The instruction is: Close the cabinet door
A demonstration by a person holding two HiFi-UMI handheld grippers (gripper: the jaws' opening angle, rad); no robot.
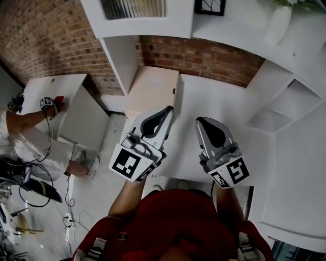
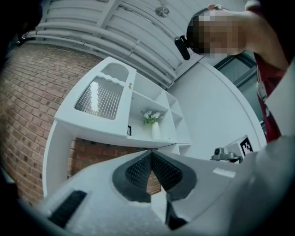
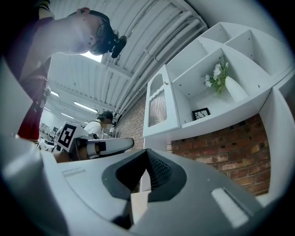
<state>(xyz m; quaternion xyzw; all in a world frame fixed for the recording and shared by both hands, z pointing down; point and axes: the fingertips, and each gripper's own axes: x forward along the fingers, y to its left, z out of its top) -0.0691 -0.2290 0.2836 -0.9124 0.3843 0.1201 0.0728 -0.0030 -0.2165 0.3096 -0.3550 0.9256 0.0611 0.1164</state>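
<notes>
The white wall cabinet's ribbed-glass door (image 1: pixel 133 7) is at the top of the head view. It looks flush with the cabinet front in the left gripper view (image 2: pixel 99 97) and in the right gripper view (image 3: pixel 159 105). Beside it, open shelves hold a white vase with flowers (image 3: pixel 230 85) and a small framed picture (image 3: pixel 201 113). My left gripper (image 1: pixel 166 111) and right gripper (image 1: pixel 200 122) hover side by side over the white counter (image 1: pixel 224 102), pointing toward the brick wall and well below the door. Both are shut and hold nothing; the left gripper's (image 2: pixel 150 154) jaws meet at the tips, as do the right gripper's (image 3: pixel 147 154).
A cream panel (image 1: pixel 153 84) lies left of the counter, below the cabinet's side wall (image 1: pixel 122 61). At far left, another person works with a gripper (image 1: pixel 50 103) at a white table (image 1: pixel 71 84). Cables (image 1: pixel 30 183) trail on the floor.
</notes>
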